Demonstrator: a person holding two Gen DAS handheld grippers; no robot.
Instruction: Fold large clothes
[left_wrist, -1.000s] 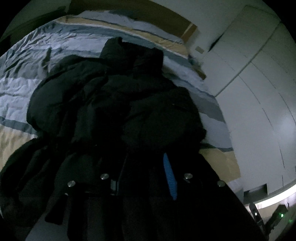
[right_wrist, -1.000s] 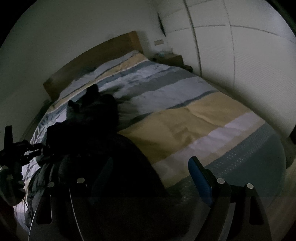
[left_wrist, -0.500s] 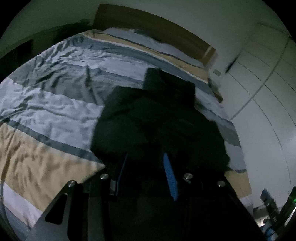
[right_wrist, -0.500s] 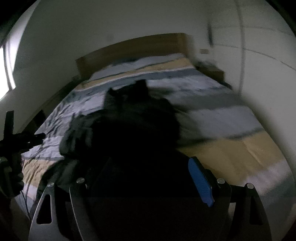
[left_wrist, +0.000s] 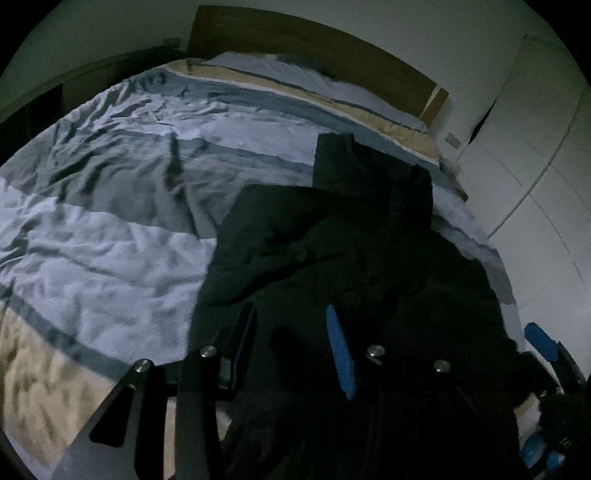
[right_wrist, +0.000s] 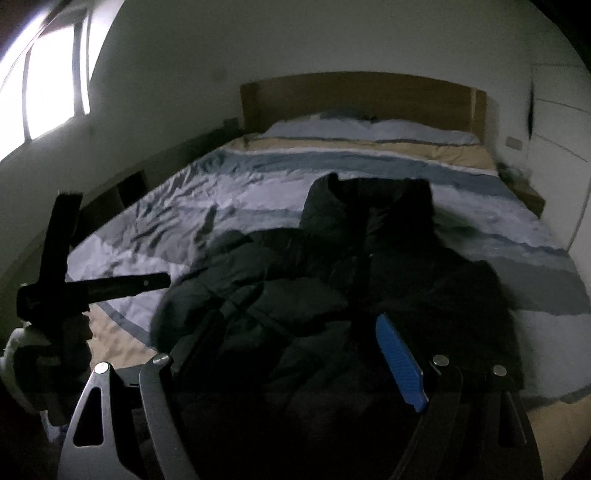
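A large black padded jacket (left_wrist: 351, 258) lies on the striped bed, its hood toward the headboard; it also shows in the right wrist view (right_wrist: 332, 280). My left gripper (left_wrist: 291, 343) is open over the jacket's lower left part, and nothing shows between its blue-padded fingers. My right gripper (right_wrist: 295, 354) is open above the jacket's hem, its jaws wide apart. The right gripper also shows at the far right of the left wrist view (left_wrist: 546, 350). The left gripper's handle shows at the left of the right wrist view (right_wrist: 55, 295). The room is dim, and the jacket's folds are hard to read.
The bed has a rumpled duvet (left_wrist: 110, 221) in blue, white and tan stripes and a wooden headboard (right_wrist: 362, 99). White wardrobe doors (left_wrist: 535, 166) stand along the right. A bright window (right_wrist: 48, 74) is at the left. A low nightstand (right_wrist: 528, 192) is by the bed.
Both cameras have swung toward the head of the bed. The jacket now lies more to the right in the left view and centred in the right view. Both grippers stay open.
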